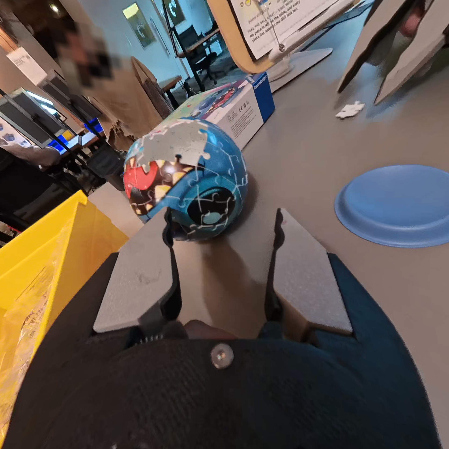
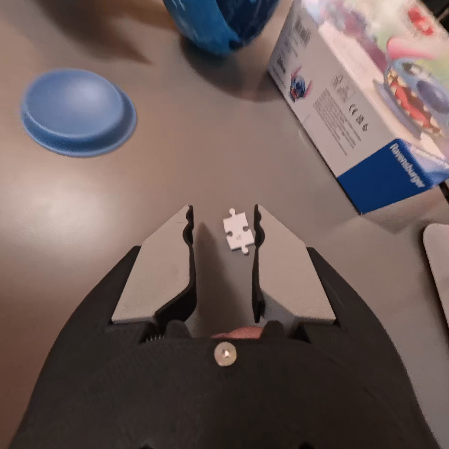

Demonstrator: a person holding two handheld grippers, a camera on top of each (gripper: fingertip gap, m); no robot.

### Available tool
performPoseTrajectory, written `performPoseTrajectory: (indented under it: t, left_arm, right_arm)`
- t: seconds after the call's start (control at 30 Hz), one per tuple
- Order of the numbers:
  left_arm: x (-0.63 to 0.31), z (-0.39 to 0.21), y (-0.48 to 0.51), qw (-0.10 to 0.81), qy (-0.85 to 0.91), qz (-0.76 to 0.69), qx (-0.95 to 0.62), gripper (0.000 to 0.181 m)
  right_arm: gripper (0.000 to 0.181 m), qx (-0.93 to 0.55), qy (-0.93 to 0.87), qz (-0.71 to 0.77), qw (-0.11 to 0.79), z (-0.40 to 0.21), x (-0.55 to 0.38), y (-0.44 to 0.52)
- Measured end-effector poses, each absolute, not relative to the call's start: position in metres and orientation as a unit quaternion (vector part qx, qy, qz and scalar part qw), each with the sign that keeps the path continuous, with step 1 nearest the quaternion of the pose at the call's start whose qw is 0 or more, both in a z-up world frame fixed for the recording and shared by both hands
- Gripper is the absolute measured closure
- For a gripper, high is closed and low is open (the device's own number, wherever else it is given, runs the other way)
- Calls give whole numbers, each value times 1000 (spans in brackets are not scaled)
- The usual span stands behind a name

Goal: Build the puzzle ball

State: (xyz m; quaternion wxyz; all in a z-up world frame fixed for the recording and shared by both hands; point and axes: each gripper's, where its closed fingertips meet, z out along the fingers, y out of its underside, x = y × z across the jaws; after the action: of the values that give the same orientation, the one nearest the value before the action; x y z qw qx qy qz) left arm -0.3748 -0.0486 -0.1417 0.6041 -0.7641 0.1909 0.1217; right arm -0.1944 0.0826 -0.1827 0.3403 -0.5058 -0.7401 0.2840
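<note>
The puzzle ball (image 1: 184,179), mostly blue with a red and black picture, rests on the grey table (image 1: 303,150). A jagged grey patch shows on its upper side. My left gripper (image 1: 223,215) is open and empty, its fingertips just short of the ball, the left finger (image 1: 145,267) overlapping its lower edge. My right gripper (image 2: 223,210) is open, low over the table. A white puzzle piece (image 2: 237,230) lies flat between its fingers, close to the right finger (image 2: 279,255). The left wrist view shows the piece (image 1: 349,109) under the right gripper (image 1: 358,96).
A blue round stand (image 1: 398,206) (image 2: 77,111) lies on the table right of the ball. The puzzle box (image 1: 233,109) (image 2: 364,97) stands behind the ball. A yellow bin (image 1: 48,267) is off the table's left edge. A sign holder (image 1: 267,36) stands at the back.
</note>
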Motion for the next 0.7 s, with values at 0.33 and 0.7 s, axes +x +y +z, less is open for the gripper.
performPoseTrajectory:
  t: [0.33, 0.7]
  left_arm:
    - [-414, -147, -36, 582, 69, 73, -807, 86]
    - [-437, -166, -25, 529, -8, 8, -848, 83]
  right_arm:
    - [64, -489, -670, 431, 356, -131, -289, 44]
    - [47, -477, -676, 447, 340, -138, -387, 27]
